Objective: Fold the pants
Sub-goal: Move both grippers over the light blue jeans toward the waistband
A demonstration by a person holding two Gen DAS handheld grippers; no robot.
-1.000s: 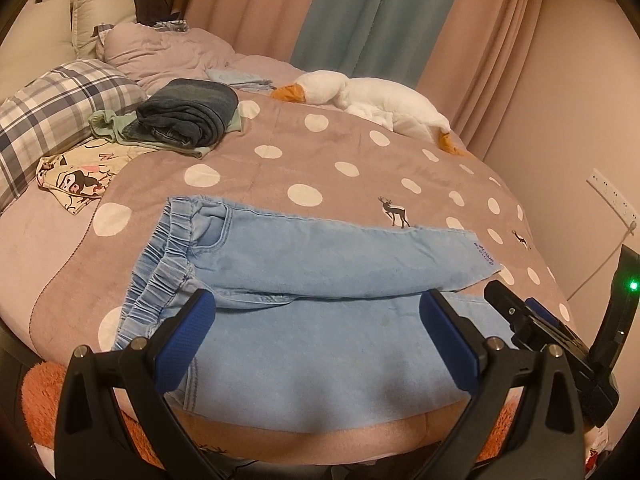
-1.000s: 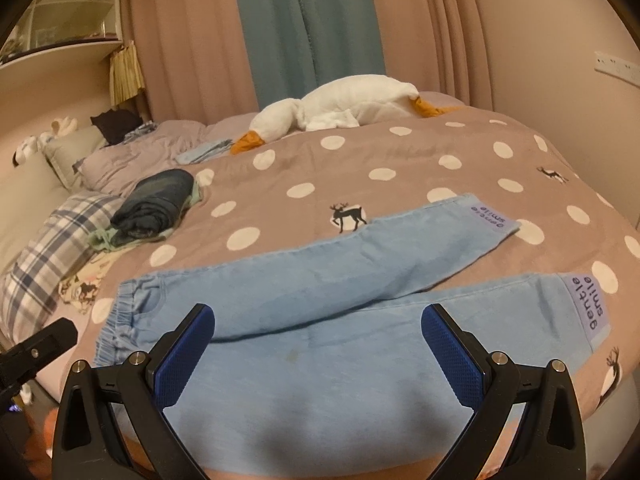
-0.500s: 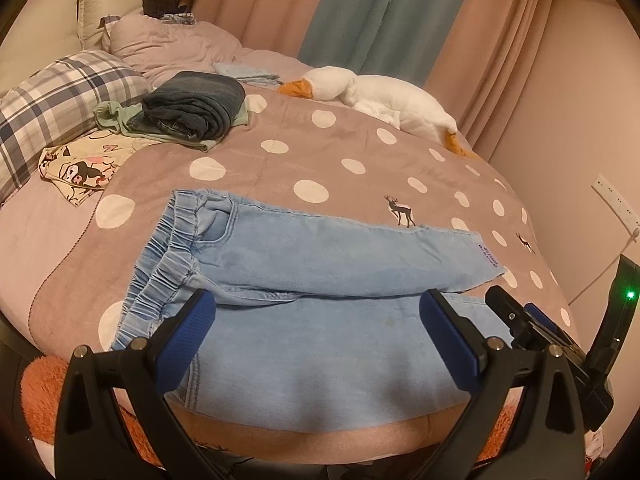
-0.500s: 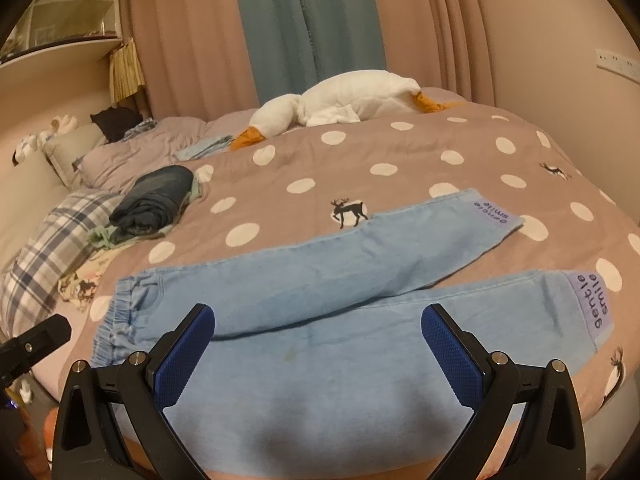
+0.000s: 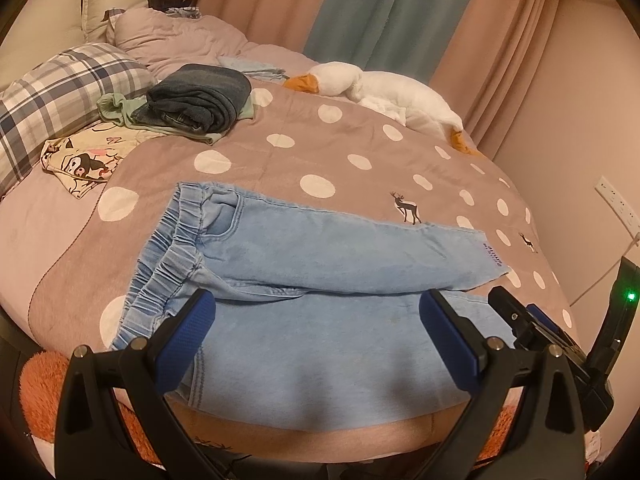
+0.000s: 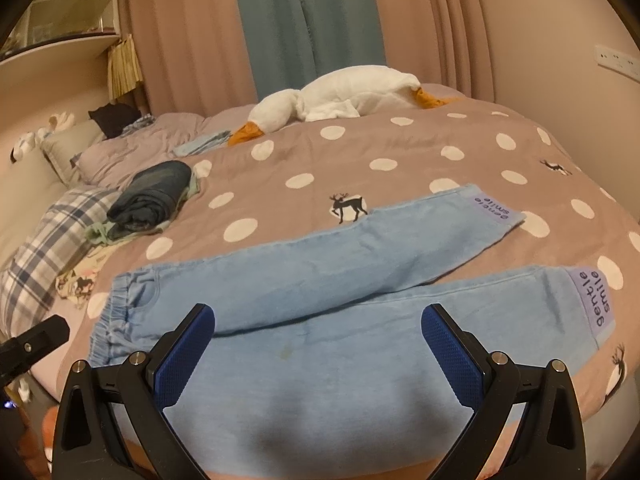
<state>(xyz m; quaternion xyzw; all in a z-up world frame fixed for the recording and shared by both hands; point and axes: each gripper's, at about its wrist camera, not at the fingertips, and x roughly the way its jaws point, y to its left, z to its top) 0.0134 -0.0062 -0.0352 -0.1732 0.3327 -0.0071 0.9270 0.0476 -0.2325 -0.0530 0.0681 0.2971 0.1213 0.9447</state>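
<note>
Soft matt denim pants, fuzzy cloth blanket

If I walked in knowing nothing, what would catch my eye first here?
Probably the light blue pants, spread flat across the near edge of the polka-dot blanket, legs slightly apart with purple cuff labels. Next, the big white plush goose lying at the far side by the curtains. Framing both views are wide-open blue-padded grippers, the left gripper and the right gripper, holding nothing.

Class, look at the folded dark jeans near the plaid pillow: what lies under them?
Under the dark jeans lies a pale green garment, its edges poking out on the polka-dot blanket. How far it extends beneath, or whether anything else lies there, is covered.
</note>
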